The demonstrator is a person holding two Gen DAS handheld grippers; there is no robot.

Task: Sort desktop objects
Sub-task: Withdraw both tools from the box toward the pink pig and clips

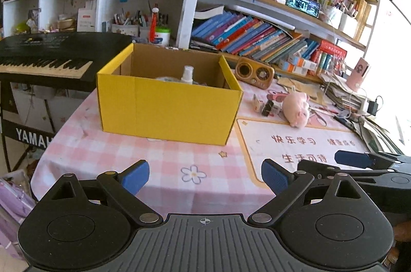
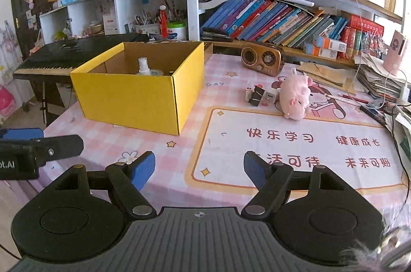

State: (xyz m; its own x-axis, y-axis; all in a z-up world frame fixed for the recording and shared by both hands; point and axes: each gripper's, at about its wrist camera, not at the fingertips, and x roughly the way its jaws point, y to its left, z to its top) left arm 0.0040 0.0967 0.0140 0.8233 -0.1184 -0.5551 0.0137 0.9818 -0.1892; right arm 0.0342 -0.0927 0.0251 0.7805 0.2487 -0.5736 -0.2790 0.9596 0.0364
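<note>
Right wrist view shows the desk (image 2: 159, 153), the box (image 2: 133, 97) on its left, the pig (image 2: 294, 98) right of it; both tools, right (image 2: 199, 170) and left (image 1: 205, 175), gape empty. Grip the pig's middle.

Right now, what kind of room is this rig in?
Most likely a child's study desk at home: packed bookshelves, a pink cartoon desk mat with study slogans, a Yamaha keyboard alongside. Yellow sorting box sits on the desk.
</note>
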